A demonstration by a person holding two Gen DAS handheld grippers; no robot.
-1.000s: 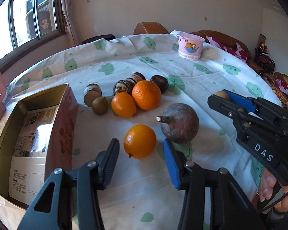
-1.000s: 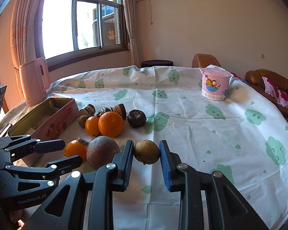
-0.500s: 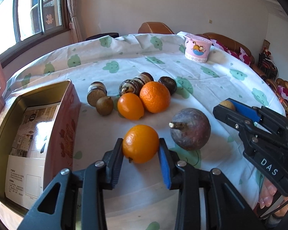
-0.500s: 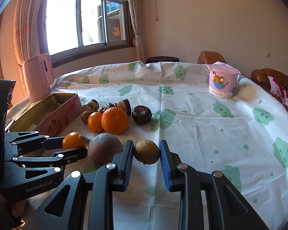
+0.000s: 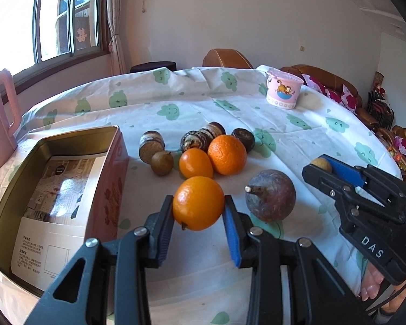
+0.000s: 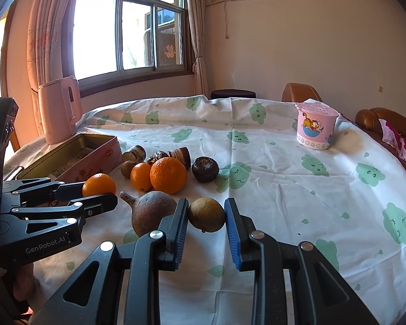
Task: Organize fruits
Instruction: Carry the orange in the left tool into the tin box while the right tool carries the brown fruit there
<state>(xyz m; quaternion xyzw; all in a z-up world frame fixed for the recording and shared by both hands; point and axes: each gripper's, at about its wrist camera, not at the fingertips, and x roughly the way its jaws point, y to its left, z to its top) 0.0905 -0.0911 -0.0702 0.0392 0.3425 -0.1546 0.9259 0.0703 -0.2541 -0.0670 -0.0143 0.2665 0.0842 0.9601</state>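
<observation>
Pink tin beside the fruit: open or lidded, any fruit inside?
Open, no lid on the pink tin. Only printed paper shows inside, no fruit.

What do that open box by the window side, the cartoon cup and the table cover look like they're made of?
The open box looks like tin: gold metallic inner walls with a rolled rim, pink printed outside. The cartoon cup seems glossy plastic or coated paper, hard to tell which, with a printed cat. The table cover looks like thin plastic sheet: sharp fold creases, slight sheen, printed green clouds.
</observation>
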